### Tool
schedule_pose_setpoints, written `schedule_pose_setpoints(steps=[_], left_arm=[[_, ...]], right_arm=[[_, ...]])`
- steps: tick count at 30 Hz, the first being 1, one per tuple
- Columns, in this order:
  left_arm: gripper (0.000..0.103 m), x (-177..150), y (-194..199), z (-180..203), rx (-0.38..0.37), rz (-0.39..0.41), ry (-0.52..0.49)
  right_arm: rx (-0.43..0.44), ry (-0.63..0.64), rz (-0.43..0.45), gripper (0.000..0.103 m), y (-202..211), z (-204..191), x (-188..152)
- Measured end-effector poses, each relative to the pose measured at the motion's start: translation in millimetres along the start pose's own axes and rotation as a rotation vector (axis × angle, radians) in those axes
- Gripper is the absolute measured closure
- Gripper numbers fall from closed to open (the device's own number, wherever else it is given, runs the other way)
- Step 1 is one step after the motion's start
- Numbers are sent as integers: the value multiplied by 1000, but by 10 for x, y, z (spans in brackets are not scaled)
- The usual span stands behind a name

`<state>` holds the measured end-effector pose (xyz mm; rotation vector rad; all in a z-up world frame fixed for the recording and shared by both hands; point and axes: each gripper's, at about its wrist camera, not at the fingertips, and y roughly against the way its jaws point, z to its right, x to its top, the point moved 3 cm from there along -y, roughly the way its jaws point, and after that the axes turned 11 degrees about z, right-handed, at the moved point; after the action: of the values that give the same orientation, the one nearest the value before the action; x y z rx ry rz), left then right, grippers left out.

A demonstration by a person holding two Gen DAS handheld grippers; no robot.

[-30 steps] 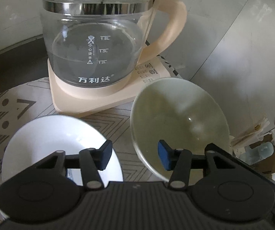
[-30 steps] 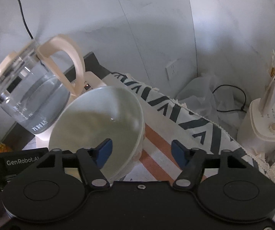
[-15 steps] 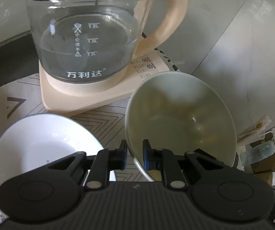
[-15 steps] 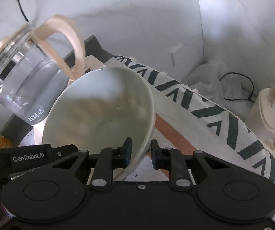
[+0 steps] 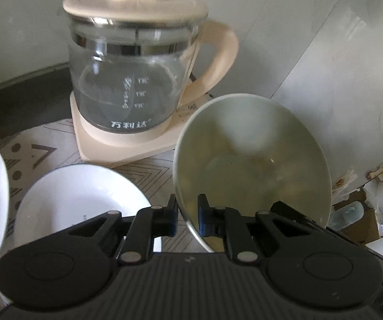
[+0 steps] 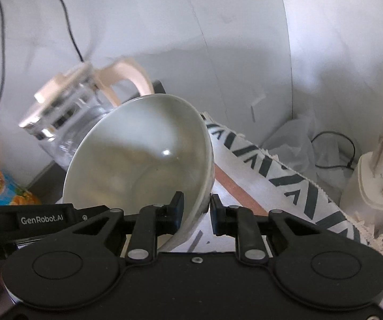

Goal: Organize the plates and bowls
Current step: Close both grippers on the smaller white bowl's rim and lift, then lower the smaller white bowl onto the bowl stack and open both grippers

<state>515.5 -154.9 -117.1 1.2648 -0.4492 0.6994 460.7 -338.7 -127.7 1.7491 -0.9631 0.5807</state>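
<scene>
Both grippers, left [image 5: 187,214] and right [image 6: 194,212], clamp their jaws on the glossy round bowl's [image 5: 250,160] thin rim; glass kettle [image 5: 130,80] behind.

A glass kettle [image 5: 132,85] stands on its cream base [image 5: 127,144], on a patterned cloth [image 6: 284,170] by the wall.
</scene>
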Motion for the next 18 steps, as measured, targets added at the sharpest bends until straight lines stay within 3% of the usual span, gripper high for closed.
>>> schedule_pose_setpoints(steps=[18], left_arm=[[91,-83,891,-38,-18,109,18]], right_arm=[[87,86,78,81,788,-261,70]])
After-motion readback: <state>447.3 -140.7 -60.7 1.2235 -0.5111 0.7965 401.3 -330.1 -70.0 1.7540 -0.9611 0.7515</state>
